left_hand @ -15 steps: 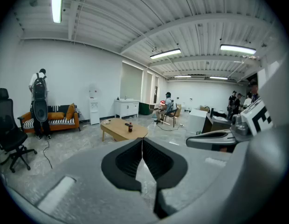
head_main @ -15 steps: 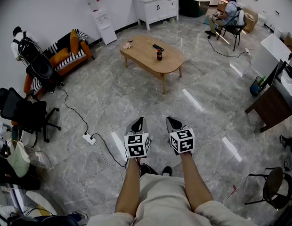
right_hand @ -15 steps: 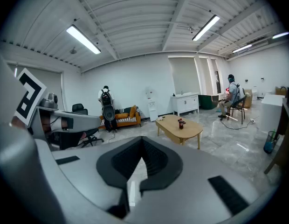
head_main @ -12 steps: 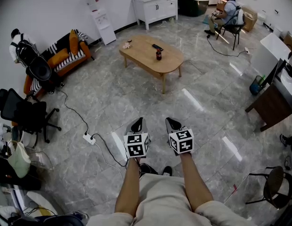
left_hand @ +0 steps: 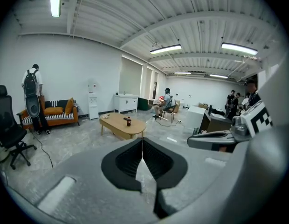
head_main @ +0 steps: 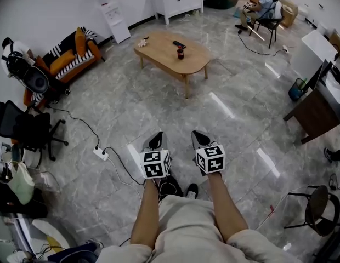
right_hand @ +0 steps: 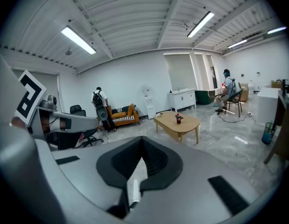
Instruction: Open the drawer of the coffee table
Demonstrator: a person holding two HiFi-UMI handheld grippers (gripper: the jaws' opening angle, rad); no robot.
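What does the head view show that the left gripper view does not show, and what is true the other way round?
Only the head view shows the power strip and the round black chair. Only the left gripper view shows the ceiling lights and the left gripper from close up, its jaws shut with nothing between them. Both show the coffee table, far from the grippers, with a bottle on it, the orange sofa and a seated person.

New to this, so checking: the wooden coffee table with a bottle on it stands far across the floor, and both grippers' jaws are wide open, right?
No: the jaws of the left gripper and right gripper are shut and empty, as each gripper view shows. The coffee table with the bottle does stand far across the floor.
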